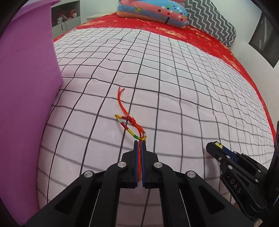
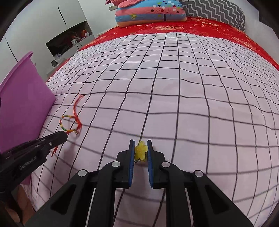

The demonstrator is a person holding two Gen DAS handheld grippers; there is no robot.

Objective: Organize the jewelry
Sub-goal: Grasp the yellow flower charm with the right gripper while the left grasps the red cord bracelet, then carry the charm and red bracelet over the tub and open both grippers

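Note:
My left gripper is shut on the red cord of a multicolored string bracelet, whose loop and loose red ends lie on the bed ahead of it. The bracelet and the left gripper also show at the left of the right wrist view. My right gripper is shut on a yellow flower-shaped charm just above the sheet. The right gripper shows at the lower right of the left wrist view with a bit of yellow at its tip.
A purple bin stands at the left on the bed, and it also shows in the right wrist view. The checked pink sheet covers a red bedspread. Pillows lie at the head of the bed.

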